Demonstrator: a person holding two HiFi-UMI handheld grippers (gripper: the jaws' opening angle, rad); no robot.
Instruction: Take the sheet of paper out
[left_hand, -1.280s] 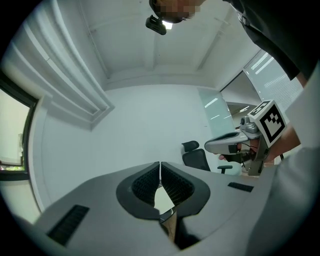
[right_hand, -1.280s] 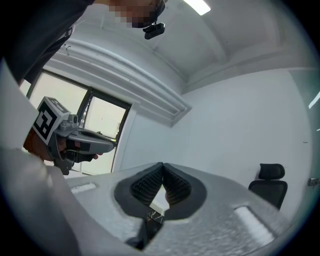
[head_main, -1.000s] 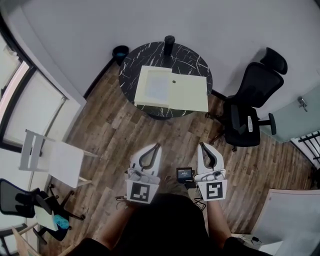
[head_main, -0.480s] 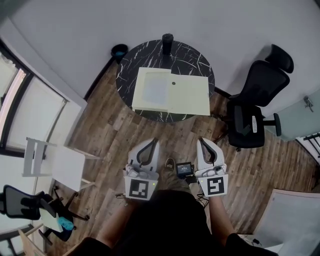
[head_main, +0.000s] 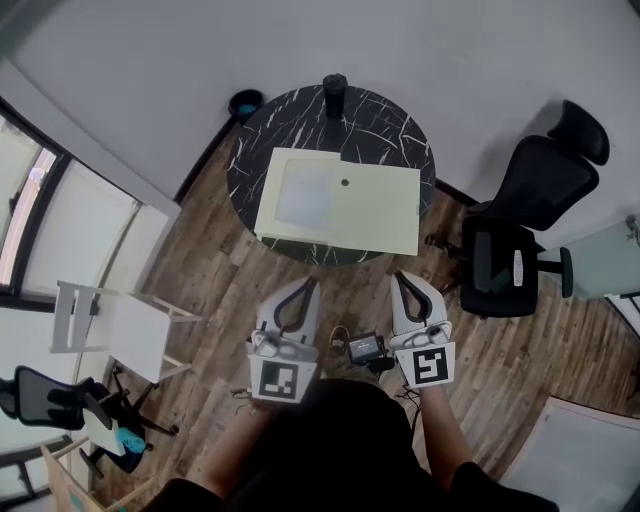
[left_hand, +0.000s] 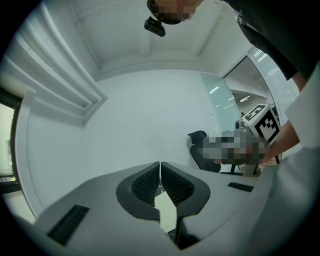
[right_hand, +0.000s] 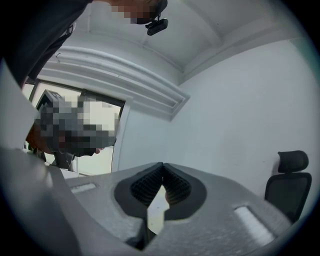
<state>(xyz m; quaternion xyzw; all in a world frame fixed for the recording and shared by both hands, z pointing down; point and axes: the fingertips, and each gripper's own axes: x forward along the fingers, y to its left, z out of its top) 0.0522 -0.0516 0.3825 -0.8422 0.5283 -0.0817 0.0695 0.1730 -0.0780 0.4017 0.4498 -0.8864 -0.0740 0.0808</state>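
A pale yellow flat folder (head_main: 375, 208) lies on the round black marble table (head_main: 395, 125) in the head view. A paler rectangular patch (head_main: 304, 196), which may be the sheet of paper, shows on its left half. Both grippers hover over the wood floor, short of the table's near edge and close to my body. The left gripper (head_main: 310, 284) is shut with nothing in it, and its jaws (left_hand: 160, 163) meet against a bare wall. The right gripper (head_main: 400, 277) is shut and empty too, and in its own view (right_hand: 161, 164) the jaws touch.
A black cylinder (head_main: 334, 90) stands at the table's far edge. A black office chair (head_main: 530, 215) sits right of the table, and a dark bin (head_main: 244, 103) is by the wall. A white folding stand (head_main: 125, 325) is at the left. A small screened device (head_main: 365, 347) hangs at my waist.
The table and folder have come nearer and lower in the head view, and the chair has shifted right. Both grippers stay shut in front of my body.
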